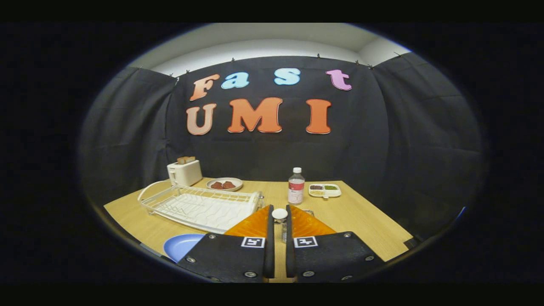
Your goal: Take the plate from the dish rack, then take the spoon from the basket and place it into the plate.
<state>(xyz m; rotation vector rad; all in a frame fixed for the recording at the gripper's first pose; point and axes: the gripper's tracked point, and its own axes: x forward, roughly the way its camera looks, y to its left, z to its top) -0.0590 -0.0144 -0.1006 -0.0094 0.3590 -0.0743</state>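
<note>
My gripper (279, 208) is closed to a narrow gap, and the white rounded end of the spoon (279, 214) is pinched between its fingertips; the rest of the spoon runs down between the fingers and is mostly hidden. A sliver of the basket (313, 211) peeks out behind the right finger. The blue plate (182, 246) lies flat on the wooden table (365, 225), close to the left of the left finger. Beyond the plate and ahead to the left stands the white wire dish rack (199, 206), with no dishes in it.
A white toaster (184, 171) with bread stands behind the rack. A small plate of red food (224, 184), a clear bottle (296, 186) and a divided snack tray (324, 190) line the table's far side. Black cloth walls close the booth.
</note>
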